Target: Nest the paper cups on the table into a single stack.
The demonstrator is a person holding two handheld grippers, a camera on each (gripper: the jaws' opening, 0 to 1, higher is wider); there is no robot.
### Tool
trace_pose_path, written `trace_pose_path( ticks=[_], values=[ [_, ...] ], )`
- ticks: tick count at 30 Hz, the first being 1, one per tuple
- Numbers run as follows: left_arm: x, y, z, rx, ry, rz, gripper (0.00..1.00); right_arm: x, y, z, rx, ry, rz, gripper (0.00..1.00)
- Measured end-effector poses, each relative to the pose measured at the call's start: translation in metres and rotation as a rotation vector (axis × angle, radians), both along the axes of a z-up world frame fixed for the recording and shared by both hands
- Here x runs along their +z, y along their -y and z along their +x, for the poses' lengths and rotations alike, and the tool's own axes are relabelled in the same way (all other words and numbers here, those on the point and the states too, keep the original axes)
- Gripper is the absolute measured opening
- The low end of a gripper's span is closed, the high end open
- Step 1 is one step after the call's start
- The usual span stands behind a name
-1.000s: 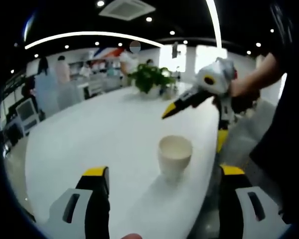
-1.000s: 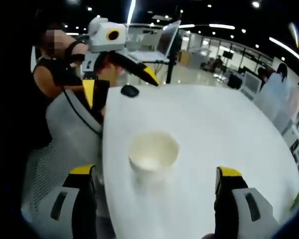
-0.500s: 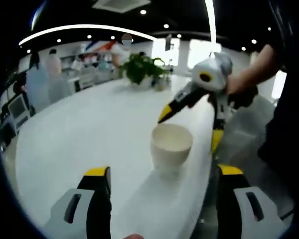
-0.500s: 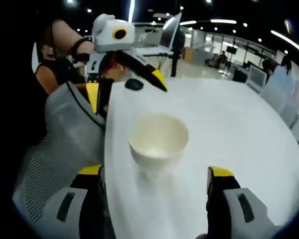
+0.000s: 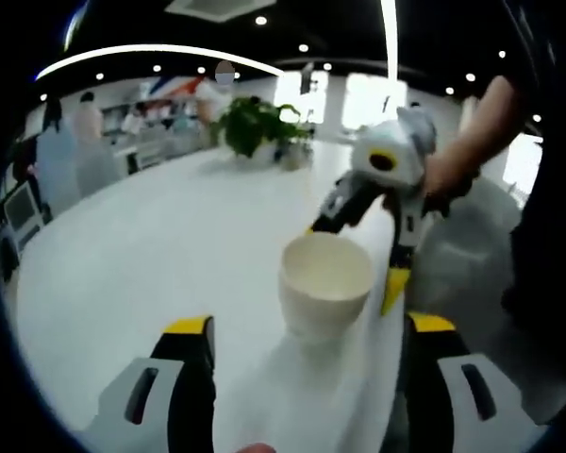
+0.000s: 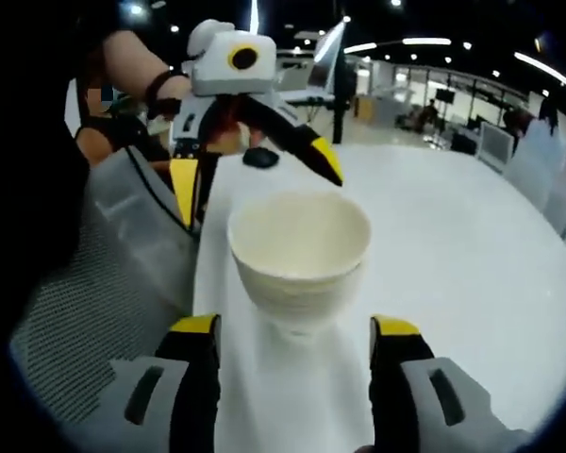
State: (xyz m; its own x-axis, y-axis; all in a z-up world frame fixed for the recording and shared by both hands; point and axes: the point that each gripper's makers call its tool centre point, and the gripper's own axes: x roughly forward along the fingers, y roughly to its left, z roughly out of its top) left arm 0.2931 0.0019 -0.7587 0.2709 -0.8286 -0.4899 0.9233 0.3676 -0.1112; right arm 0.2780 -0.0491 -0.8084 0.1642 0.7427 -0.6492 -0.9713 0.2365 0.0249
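Both claws, spread wide, face the paper cup [image 6: 299, 257].

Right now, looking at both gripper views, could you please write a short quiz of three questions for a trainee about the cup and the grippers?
1. True or false: the paper cup stands upright on the white table.
2. Multiple choice: in the right gripper view, the left gripper is (A) open beyond the cup, (B) shut on the cup, (C) lying on the table.
3. Fill in: at the far end of the table in the left gripper view stands a potted ____.

Key:
1. True.
2. A.
3. plant. The right gripper is also open, with the cup ahead between its jaws.
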Motion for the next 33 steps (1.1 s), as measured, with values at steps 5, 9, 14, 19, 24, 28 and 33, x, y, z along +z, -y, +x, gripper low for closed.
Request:
trace_pose_path(
  ticks=[5,9,14,19,24,28,33],
  values=[
    [-0.002,0.005,-0.001,-0.020,0.000,-0.010,0.73,-0.002,-0.004,0.000,0.014,0.012,0.005,0.57],
    [-0.005,0.012,-0.003,-0.026,-0.002,-0.013,0.71,-0.006,-0.007,0.001,0.018,0.007,0.016,0.55],
    [-0.004,0.020,-0.005,-0.039,-0.001,-0.030,0.66,-0.006,-0.011,0.003,0.022,0.004,0.041,0.52],
    [-0.003,0.024,-0.003,-0.035,-0.001,-0.039,0.64,-0.003,-0.018,0.006,0.030,0.008,0.073,0.50],
    [0.003,0.029,0.000,-0.040,0.005,-0.074,0.59,-0.006,-0.023,0.006,0.048,0.008,0.077,0.50],
    [0.000,0.031,0.001,-0.046,0.000,-0.066,0.58,-0.009,-0.024,0.008,0.053,0.006,0.090,0.48],
    [0.001,0.033,-0.001,-0.063,-0.005,-0.075,0.54,-0.009,-0.026,0.010,0.036,-0.014,0.128,0.43]
  ],
)
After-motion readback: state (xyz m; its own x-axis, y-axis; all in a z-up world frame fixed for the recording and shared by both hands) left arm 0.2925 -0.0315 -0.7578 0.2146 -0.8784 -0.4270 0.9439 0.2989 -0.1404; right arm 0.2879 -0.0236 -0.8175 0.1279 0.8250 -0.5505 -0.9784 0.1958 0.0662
